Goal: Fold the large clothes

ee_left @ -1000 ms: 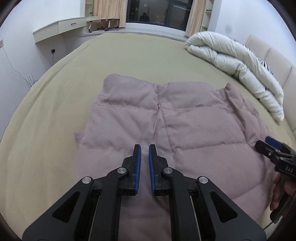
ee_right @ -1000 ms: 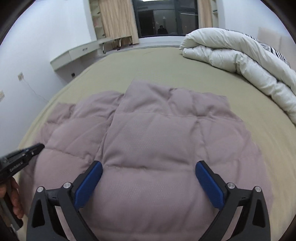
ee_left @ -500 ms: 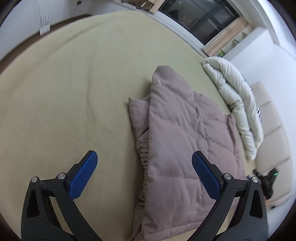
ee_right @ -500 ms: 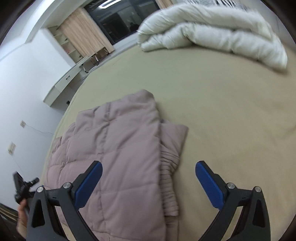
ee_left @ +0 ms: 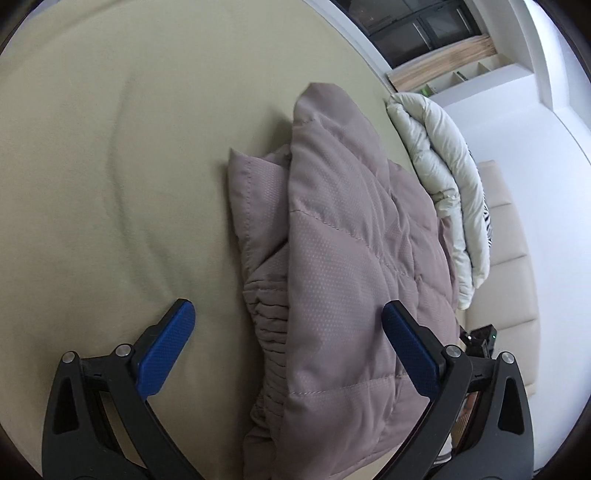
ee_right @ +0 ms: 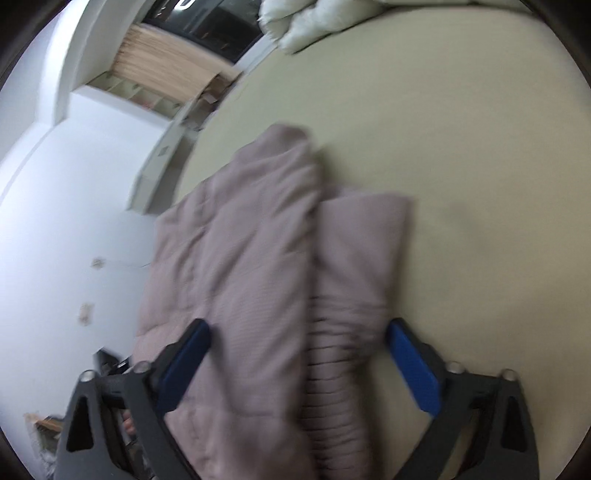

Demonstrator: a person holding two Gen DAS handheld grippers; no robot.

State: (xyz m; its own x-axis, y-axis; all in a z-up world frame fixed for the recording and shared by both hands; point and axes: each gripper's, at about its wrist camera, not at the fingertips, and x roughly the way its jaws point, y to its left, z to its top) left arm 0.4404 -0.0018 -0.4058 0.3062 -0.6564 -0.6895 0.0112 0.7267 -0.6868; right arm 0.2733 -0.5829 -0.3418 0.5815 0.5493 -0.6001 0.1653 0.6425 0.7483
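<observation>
A mauve quilted jacket (ee_left: pixel 343 258) lies folded lengthwise on the beige bed (ee_left: pixel 110 184). My left gripper (ee_left: pixel 288 314) stands open just above the jacket's left edge, and the ribbed cuff (ee_left: pixel 269 317) lies between its blue pads without touching them. In the blurred right wrist view the jacket (ee_right: pixel 251 258) fills the middle. My right gripper (ee_right: pixel 298 332) straddles the jacket's right edge and its ribbed cuff (ee_right: pixel 332 354). Its jaws are closing, and the pads still stand apart from the cloth. The right gripper (ee_left: pixel 480 336) also peeks out past the jacket's far side in the left wrist view.
A rolled white duvet (ee_left: pixel 443 177) lies along the padded beige headboard (ee_left: pixel 506 266), and it also shows at the top of the right wrist view as the duvet (ee_right: pixel 303 22). Bare sheet (ee_right: pixel 461 166) spreads right of the jacket. A white wall (ee_right: pixel 74 221) and a dark window (ee_left: pixel 413 22) bound the room.
The left gripper went from shut to wide open. Both grippers rolled, swung out from the jacket's middle to its side edges and came lower. The right jaws have narrowed slightly.
</observation>
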